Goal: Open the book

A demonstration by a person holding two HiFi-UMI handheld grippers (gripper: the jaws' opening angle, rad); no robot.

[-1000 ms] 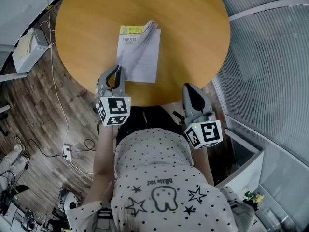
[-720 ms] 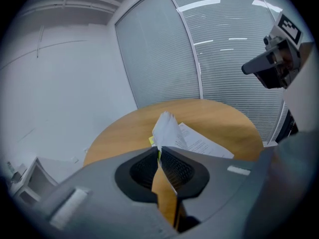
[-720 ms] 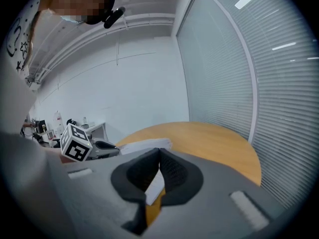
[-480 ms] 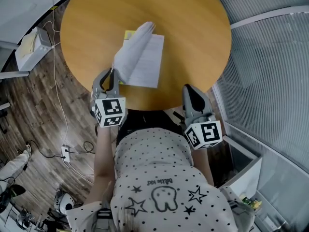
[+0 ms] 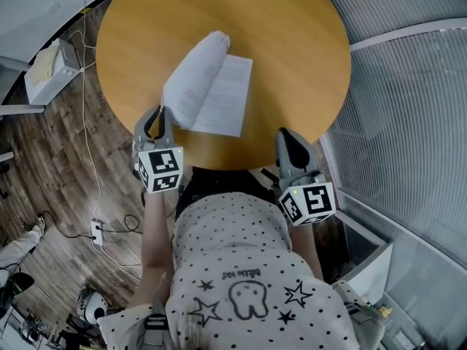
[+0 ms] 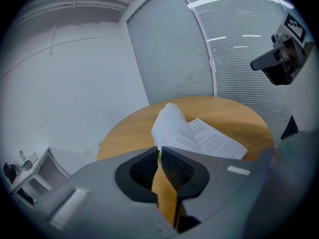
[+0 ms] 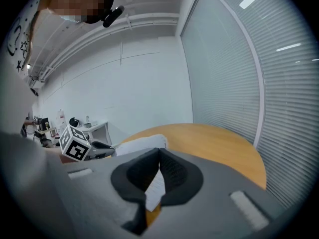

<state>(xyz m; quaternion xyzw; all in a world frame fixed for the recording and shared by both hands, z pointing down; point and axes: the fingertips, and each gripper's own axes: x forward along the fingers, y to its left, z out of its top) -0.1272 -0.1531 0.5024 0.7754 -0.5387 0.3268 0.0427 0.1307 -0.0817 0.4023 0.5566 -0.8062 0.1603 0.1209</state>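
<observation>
The lifted cover of the thin white book is pinched in the closed left claw; unanchored, the book could be dragged along.

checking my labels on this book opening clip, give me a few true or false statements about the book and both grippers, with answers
1. The left gripper pinches some of the book's pages. True.
2. The book lies fully closed. False: a bundle of pages is lifted and curls toward the left, baring a printed page.
3. The right gripper grips the book's other edge. False: its fingers are shut on nothing, apart from the book at the table's near edge.
4. The table is round with a wood-coloured top. True.
</observation>
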